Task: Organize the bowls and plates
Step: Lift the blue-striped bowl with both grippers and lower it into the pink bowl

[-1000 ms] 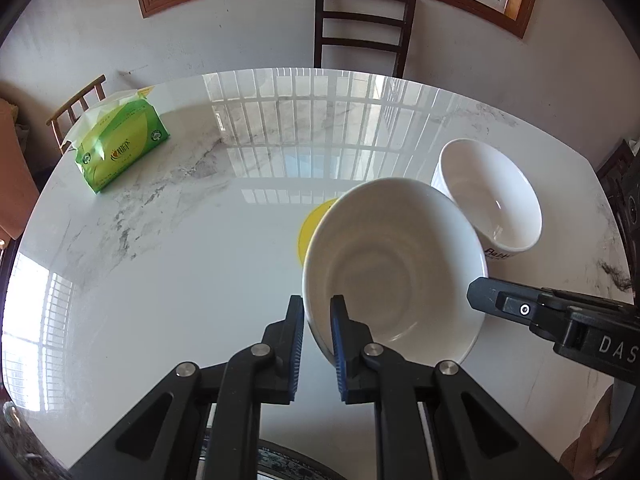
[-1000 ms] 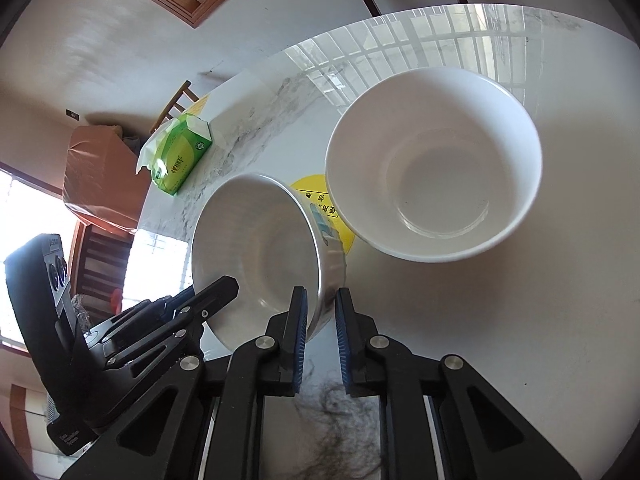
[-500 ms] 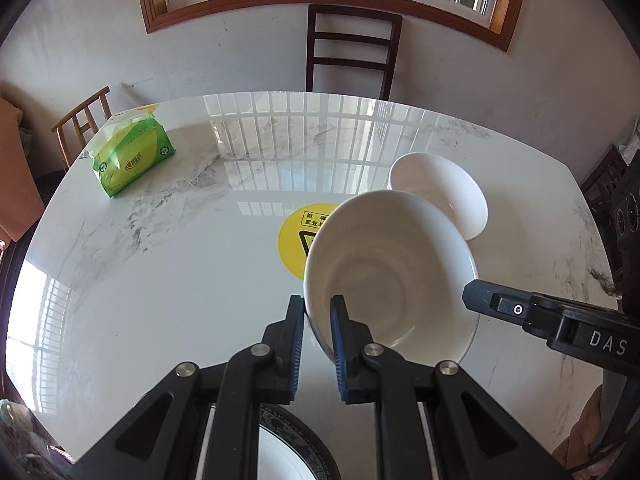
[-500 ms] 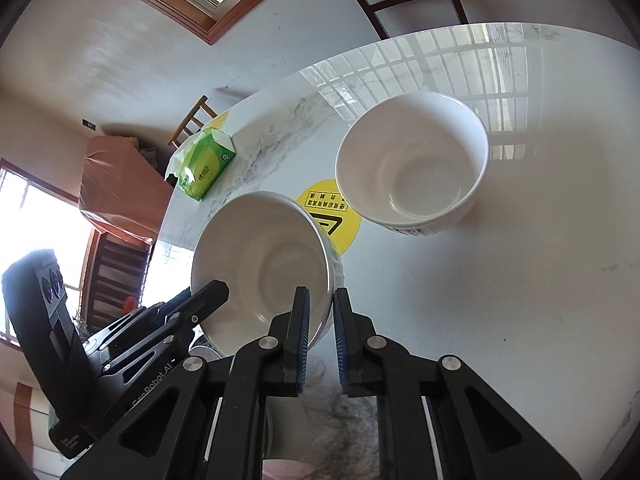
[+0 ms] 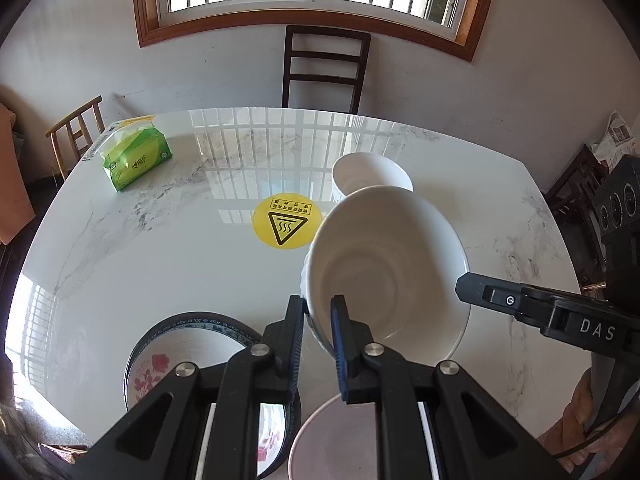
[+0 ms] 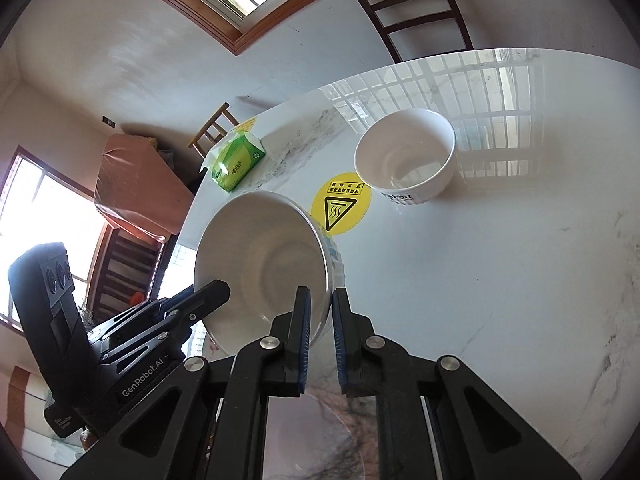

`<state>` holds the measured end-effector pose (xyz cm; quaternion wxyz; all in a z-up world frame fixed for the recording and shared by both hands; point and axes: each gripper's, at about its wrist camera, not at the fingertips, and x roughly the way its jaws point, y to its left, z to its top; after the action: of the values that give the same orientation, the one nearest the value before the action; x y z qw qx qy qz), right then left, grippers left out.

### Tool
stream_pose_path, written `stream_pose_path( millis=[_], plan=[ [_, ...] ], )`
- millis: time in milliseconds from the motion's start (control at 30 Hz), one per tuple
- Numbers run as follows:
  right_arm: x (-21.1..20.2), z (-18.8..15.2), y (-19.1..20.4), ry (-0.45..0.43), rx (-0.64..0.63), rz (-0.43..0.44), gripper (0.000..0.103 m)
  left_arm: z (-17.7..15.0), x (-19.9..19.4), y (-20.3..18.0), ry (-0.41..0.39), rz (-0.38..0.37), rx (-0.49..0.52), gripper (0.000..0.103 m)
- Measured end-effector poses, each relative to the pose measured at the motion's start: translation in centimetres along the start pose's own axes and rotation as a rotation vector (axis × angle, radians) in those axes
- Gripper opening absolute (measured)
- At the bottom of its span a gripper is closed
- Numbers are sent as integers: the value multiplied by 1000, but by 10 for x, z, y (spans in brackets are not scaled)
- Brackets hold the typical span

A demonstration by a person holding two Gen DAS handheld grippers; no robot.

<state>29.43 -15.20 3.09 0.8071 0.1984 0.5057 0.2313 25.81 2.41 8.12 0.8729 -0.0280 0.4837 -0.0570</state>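
1. Left claw [image 5: 319,322] clenched on the near-left rim of a wide, glossy white ceramic bowl [image 5: 386,268], one blue ribbed pad inside the wall, the other outside.
2. Right claw [image 6: 319,320] clamped on the opposite rim of that same bowl, smooth inside, faint concentric rings at the bottom; bowl tilted and lifted above the bench [image 5: 160,248].
3. Bench polished white marble with grey veins, mirroring the window bars.
4. Deeper, straight-walled white bowl [image 6: 406,162] standing upright toward the far right part of the bench, just beside a round yellow warning sticker [image 5: 286,220].
5. At the near edge: shallow dish with dark patterned rim and pink flowers [image 5: 192,354]; beside it a plain pale plate [image 5: 324,440], partly hidden.
6. Crinkly green tissue pack [image 5: 134,158] near the far left corner.
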Motion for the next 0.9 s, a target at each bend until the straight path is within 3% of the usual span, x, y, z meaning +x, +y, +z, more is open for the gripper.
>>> stream_pose_path(
  millis=[433,900],
  plan=[
    [-59,-82,28,10,-61,-18,12,-77,-67,-19,14,-44,39,15],
    [-39,-131,20,89,-26,-62,12,-123,-35,-12,126,-51,27,15]
  ],
)
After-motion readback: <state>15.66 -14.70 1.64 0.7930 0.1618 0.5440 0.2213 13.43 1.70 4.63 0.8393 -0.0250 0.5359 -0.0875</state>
